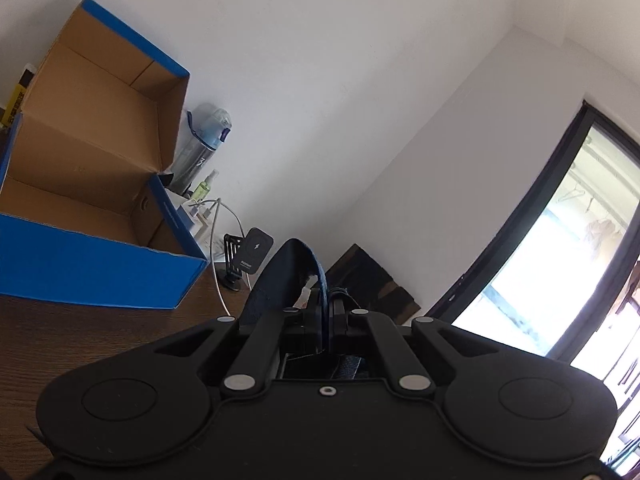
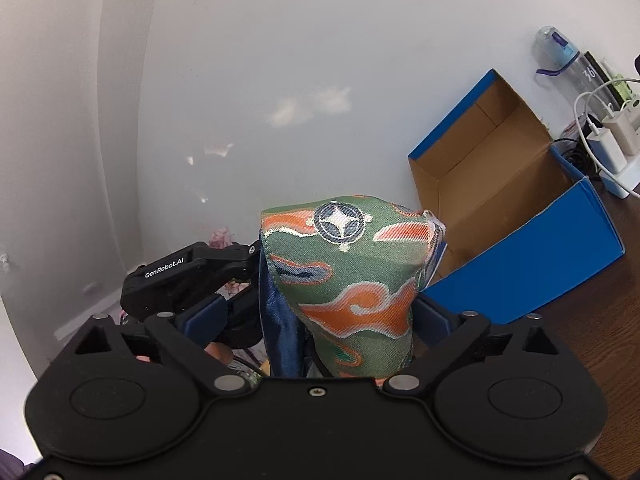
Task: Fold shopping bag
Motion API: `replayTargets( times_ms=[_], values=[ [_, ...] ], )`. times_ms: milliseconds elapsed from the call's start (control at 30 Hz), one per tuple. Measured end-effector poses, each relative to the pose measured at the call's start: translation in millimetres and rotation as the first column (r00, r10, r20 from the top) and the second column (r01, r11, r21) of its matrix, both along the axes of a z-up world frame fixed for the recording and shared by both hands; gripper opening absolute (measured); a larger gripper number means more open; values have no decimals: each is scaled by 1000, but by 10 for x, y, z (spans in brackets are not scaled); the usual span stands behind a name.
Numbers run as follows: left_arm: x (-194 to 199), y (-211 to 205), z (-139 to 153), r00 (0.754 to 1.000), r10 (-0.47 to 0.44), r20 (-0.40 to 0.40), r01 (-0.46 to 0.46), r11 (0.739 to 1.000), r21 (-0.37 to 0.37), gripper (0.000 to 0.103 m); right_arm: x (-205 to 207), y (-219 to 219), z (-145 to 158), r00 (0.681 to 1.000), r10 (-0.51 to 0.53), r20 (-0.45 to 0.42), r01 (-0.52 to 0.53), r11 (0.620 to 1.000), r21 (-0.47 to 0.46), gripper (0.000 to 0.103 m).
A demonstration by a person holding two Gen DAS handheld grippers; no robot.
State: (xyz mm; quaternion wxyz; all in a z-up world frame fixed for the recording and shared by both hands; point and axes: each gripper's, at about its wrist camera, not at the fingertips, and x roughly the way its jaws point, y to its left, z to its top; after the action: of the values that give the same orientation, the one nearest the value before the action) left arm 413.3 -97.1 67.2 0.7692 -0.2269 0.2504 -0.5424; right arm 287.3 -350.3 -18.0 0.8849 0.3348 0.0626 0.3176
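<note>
The shopping bag [image 2: 344, 280] is green cloth with orange cloud shapes and a dark blue lining. It stands bunched between the fingers of my right gripper [image 2: 316, 316], whose jaws stand wide on either side of it; I cannot tell whether they press it. My left gripper [image 1: 326, 316] is shut on the bag's dark blue strap [image 1: 280, 280], which loops up between its fingers. The left gripper also shows in the right wrist view [image 2: 188, 280], just left of the bag.
An open blue cardboard box [image 1: 92, 200] sits on the brown wooden table [image 1: 80, 344]; it also shows in the right wrist view [image 2: 520, 216]. Behind it stand a water bottle [image 1: 200, 144], a charger with white cables [image 2: 608, 144] and a black phone stand [image 1: 250, 256]. A window [image 1: 560, 248] is at right.
</note>
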Motion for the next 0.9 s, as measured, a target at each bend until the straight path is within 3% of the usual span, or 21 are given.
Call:
replayTargets(
  times_ms=[67, 100, 133, 200, 300, 333, 367, 400, 433, 467, 500, 600, 700, 833, 900],
  values=[
    [-65, -35, 39, 1000, 2, 30, -2, 1000, 6, 2, 24, 122, 76, 999, -53, 2, 52, 995, -82, 99],
    [-110, -38, 70, 998, 23, 57, -24, 1000, 14, 2, 27, 192, 116, 996, -94, 7, 94, 988, -121, 89],
    [-118, -45, 78, 997, 30, 64, -32, 999, 18, 2, 50, 257, 160, 991, -137, -1, 135, 976, -169, 73],
    [-133, -16, 85, 997, 39, 72, -39, 999, 11, 2, 76, 274, 176, 990, -138, -1, 136, 975, -176, 69],
    [-136, 62, 110, 994, 38, 99, -41, 999, 26, 8, 120, 293, 201, 990, -144, -10, 139, 973, -184, 54],
    [-131, 70, 124, 993, 39, 109, -43, 998, 35, 17, 119, 292, 203, 988, -153, -11, 149, 971, -188, 48],
    [-167, 160, 173, 984, 40, 172, -52, 996, 70, 38, 115, 284, 209, 985, -175, -4, 170, 965, -199, 45],
    [-207, 257, 226, 970, 37, 239, -65, 992, 107, 49, 107, 264, 220, 981, -196, -4, 191, 960, -206, 42],
    [-232, 347, 235, 956, 31, 291, -73, 988, 137, 84, 100, 243, 231, 976, -216, -5, 210, 954, -214, 42],
    [-272, 477, 217, 941, 59, 333, -102, 988, 113, 103, 96, 194, 258, 973, -229, 10, 225, 950, -214, 41],
    [-315, 611, 196, 923, 92, 373, -132, 988, 82, 103, 100, 141, 296, 973, -232, 15, 230, 950, -209, 41],
    [-349, 843, 85, 934, 96, 344, -120, 991, 51, 103, 107, 23, 456, 966, -253, 49, 257, 940, -224, 41],
    [-566, 804, -209, 934, 65, 351, -95, 993, 69, 103, 135, -61, 709, 958, -269, 103, 286, 924, -254, 41],
    [-944, 315, -585, 883, -123, 454, 8, 969, 247, 103, 135, -26, 1159, 945, -252, 208, 306, 908, -288, 41],
    [-1040, 168, -694, 877, -179, 445, 60, 961, 269, 103, 98, 15, 1377, 930, -252, 268, 330, 892, -308, 41]
  ],
)
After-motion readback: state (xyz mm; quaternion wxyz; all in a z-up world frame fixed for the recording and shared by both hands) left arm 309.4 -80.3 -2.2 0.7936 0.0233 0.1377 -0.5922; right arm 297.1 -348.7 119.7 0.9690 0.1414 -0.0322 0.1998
